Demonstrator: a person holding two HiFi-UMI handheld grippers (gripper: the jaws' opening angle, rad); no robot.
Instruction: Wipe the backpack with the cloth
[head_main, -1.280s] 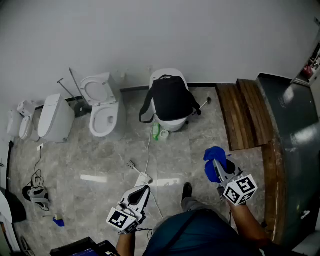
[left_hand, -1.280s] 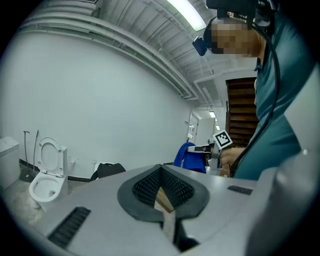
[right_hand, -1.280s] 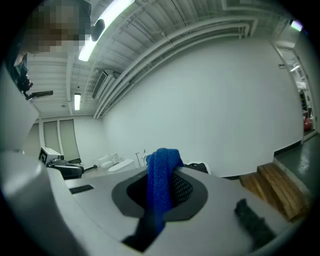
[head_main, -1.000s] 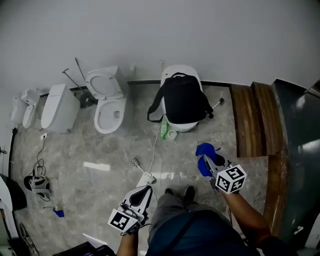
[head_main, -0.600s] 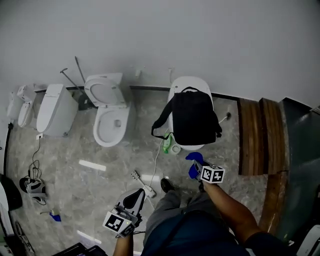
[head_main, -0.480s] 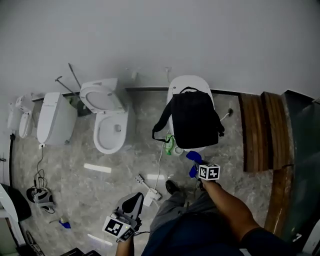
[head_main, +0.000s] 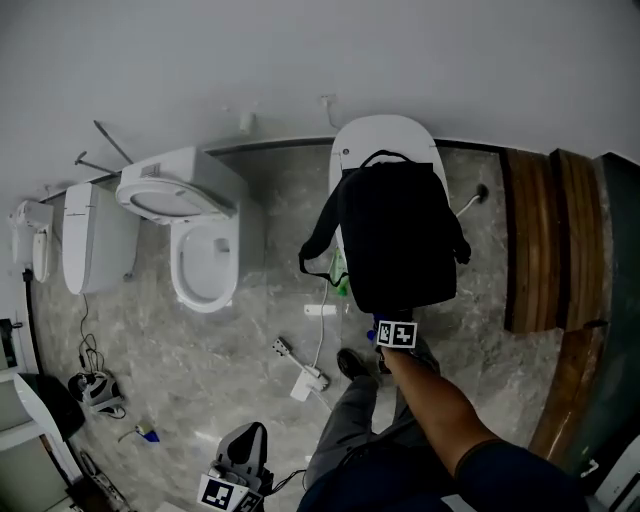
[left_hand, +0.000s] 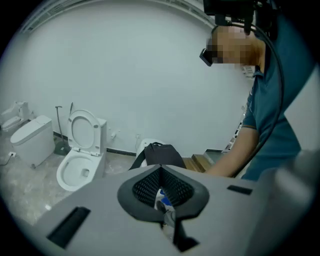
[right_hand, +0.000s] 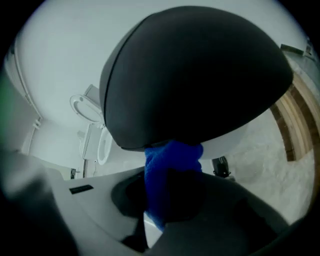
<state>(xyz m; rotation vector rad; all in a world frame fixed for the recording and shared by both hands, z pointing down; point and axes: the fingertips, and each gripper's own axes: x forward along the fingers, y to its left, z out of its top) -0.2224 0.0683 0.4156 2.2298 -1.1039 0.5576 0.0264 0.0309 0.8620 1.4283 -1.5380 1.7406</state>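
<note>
1. Near left, low beside the person's legs: left gripper, jaws closed together with nothing between them, idle and well apart from the work
2. Just beyond the person's shoes: right gripper, jaws clamped on the blue cloth, with a wad of it standing out past the tips toward the far side
3. At the cloth's far end: the near lower edge of the black backpack, either touched or just short of touch; cannot tell which
4. Backpack resting on the closed white toilet against the far wall, one strap looping off its left side; open toilet well apart to the left, wooden boards to the right
5. Step in hand, by judgement: bringing the cloth onto the backpack, with the wiping proper not yet begun
6. Next move, by judgement: press the wad flat onto the fabric and draw it from the near edge toward the far handle, in strokes across the front panel
7. Keep the clamp firm against losing the cloth, and guard against sliding the loosely laid bag off the smooth lid, bringing the left gripper up to steady it if needed
</note>
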